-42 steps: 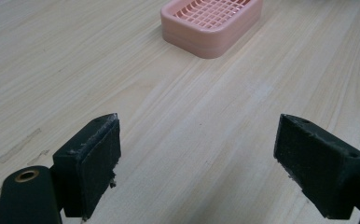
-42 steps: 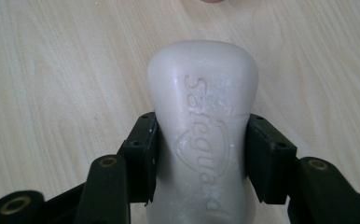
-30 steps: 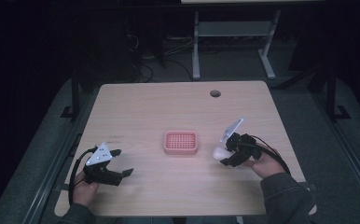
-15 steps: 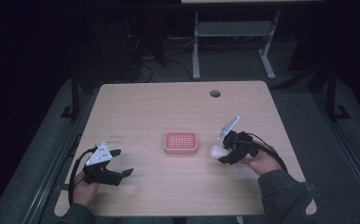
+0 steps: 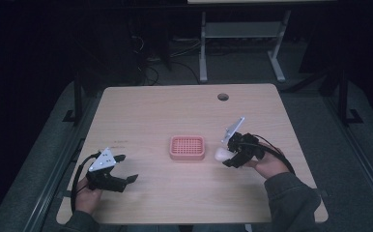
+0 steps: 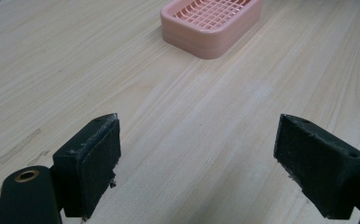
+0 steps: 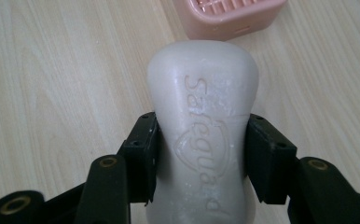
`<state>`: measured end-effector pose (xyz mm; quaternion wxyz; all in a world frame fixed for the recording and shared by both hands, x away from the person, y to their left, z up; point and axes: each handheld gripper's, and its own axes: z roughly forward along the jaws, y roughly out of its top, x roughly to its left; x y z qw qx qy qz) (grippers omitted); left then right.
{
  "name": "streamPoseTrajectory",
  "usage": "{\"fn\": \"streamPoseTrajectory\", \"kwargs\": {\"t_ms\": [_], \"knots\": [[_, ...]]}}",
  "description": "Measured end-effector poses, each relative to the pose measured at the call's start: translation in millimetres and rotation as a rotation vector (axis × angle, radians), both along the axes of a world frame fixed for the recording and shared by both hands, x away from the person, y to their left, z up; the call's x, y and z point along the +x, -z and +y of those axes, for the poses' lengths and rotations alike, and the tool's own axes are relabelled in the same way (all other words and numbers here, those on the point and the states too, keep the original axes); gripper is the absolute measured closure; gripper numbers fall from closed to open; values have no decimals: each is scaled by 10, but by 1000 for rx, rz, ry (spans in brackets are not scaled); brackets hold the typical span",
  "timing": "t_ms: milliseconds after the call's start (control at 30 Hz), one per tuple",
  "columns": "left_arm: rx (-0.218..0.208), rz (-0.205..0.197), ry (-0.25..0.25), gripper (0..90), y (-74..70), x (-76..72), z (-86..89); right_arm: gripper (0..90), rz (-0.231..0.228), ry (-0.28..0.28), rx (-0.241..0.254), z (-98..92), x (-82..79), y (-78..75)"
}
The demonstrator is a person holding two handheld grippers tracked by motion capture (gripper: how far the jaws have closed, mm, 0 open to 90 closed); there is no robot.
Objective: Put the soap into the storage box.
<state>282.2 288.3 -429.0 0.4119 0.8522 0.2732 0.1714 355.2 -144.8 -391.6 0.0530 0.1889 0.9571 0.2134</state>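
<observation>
A pink soap dish (image 5: pixel 187 147) with a grid top sits at the middle of the wooden table (image 5: pixel 160 108). My right gripper (image 5: pixel 227 155) is just right of the dish, shut on a white bar of soap (image 5: pixel 221 153). In the right gripper view the soap bar (image 7: pixel 202 116) stands between the two black pads (image 7: pixel 141 154), held off the table, with the dish's corner (image 7: pixel 229 18) beyond it. My left gripper (image 5: pixel 125 169) rests near the table's front left, open with nothing in it. In the left gripper view the dish (image 6: pixel 213 23) lies ahead of the open gripper (image 6: pixel 197 158).
A round cable hole (image 5: pixel 222 96) is near the table's far edge. Beyond the table stand a white metal frame (image 5: pixel 242 43) and cables on a dark floor. Bare wood lies around the dish.
The right gripper with the soap has shifted slightly toward the dish and lifted a little. The left gripper has stayed where it was.
</observation>
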Motion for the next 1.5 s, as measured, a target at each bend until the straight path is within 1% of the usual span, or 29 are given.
{"fn": "streamPoseTrajectory", "kwargs": {"t_ms": [67, 267, 633, 700, 1000, 1433, 1500], "knots": [[0, 0, 0, 141, 0, 0, 0, 488, 0, -4, 8, 10, 11, -5], [0, 0, 0, 140, 0, -1, 0, 488, 3, -11, -2, 52, 33, 0], [-1, -1, 1, 141, -1, 0, 1, 488, -3, -28, -8, 137, 75, -66], [0, -1, 1, 141, -1, 0, 0, 488, 1, -30, 0, 149, 82, -70], [0, -1, 1, 140, -1, 1, 0, 488, -1, -39, -15, 202, 121, -84], [-1, -1, 1, 140, -1, 1, -2, 488, -2, -59, -12, 311, 171, -117], [0, -1, 2, 140, -2, 1, -1, 488, -2, -61, -2, 328, 179, -124]]}}
